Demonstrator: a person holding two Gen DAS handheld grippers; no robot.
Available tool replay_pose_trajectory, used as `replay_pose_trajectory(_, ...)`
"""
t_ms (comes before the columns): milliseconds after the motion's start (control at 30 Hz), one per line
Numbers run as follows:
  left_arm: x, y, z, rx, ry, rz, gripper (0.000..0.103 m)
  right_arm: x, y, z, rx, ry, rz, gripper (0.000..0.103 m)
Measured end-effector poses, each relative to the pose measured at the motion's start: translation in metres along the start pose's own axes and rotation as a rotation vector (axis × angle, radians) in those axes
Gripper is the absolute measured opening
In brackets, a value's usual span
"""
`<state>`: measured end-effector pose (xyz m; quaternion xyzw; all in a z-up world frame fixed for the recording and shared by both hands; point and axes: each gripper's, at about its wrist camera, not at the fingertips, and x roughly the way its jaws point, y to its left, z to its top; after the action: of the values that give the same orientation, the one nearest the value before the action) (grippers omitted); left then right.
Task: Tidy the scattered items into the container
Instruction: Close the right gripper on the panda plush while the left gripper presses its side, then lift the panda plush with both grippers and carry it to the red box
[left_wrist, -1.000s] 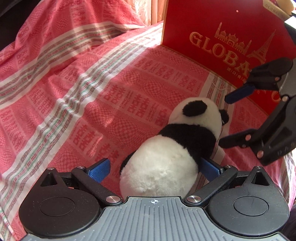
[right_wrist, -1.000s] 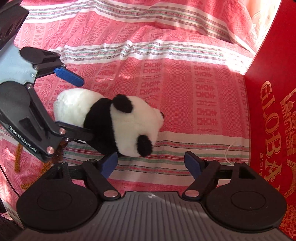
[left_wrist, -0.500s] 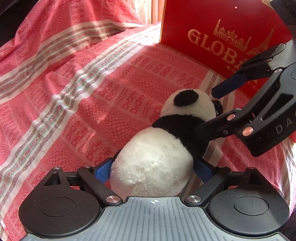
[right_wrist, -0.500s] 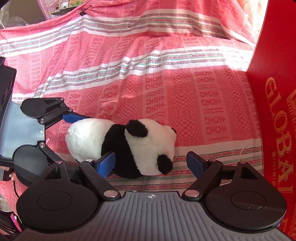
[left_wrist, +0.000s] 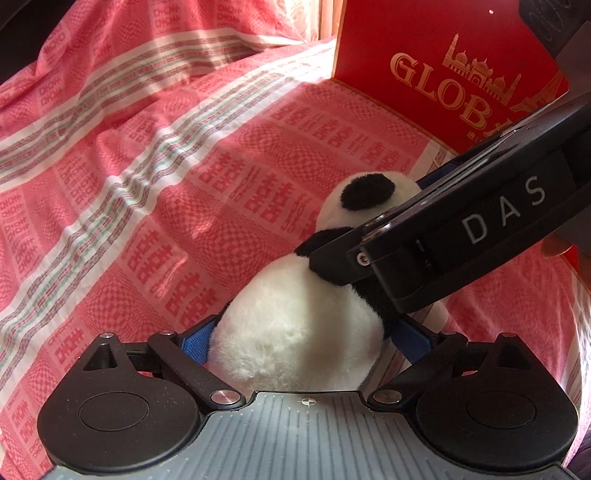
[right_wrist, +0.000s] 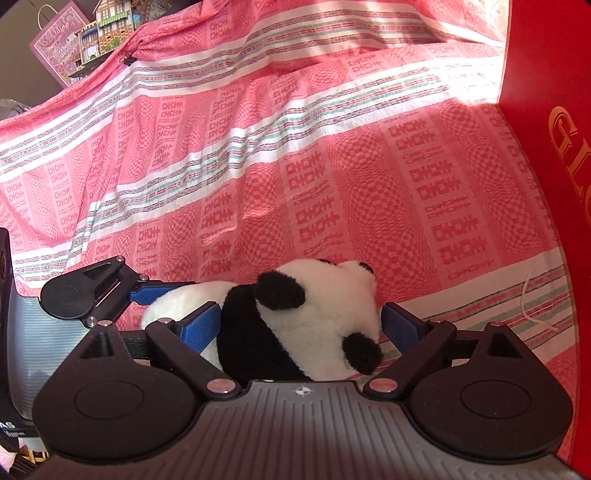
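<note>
Your left claw has its blue pads pressed against the white rump of the plush panda, gripping it, while your right claw straddles the panda's head and black shoulders, its jaws wide and opening, the pads not pressing on the fur. The panda lies on its side on the red-and-white patterned bedspread. Beyond it, on the bedspread, stands the red box with gold "GLOB" lettering, near the panda's head.
</note>
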<state>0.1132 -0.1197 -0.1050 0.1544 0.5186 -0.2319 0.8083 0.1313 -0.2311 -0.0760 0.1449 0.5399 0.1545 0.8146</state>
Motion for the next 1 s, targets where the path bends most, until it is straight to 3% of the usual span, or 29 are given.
replay_pose_trajectory(233, 0.001, 0.001, 0.002, -0.051, 0.012, 0.011, 0.095, -0.005, 0.006, -0.001, -0.039, -0.04, -0.021, 0.083)
replay_pose_trajectory(467, -0.013, -0.002, -0.006, -0.058, -0.002, -0.006, 0.082, -0.018, 0.001, -0.006, -0.03, -0.054, -0.013, 0.076)
replay_pose_trajectory(567, -0.016, -0.008, -0.013, -0.062, 0.016, -0.051, 0.08, -0.021, -0.001, -0.011, -0.037, -0.022, -0.02, 0.077)
replay_pose_trajectory(833, -0.01, -0.017, -0.008, -0.049, 0.03, -0.025, 0.085, 0.0, -0.013, -0.009, 0.072, -0.016, -0.02, 0.086)
replay_pose_trajectory(1000, -0.009, -0.022, -0.004, -0.094, 0.071, 0.022, 0.084, -0.008, -0.002, -0.012, 0.008, -0.058, -0.062, 0.071)
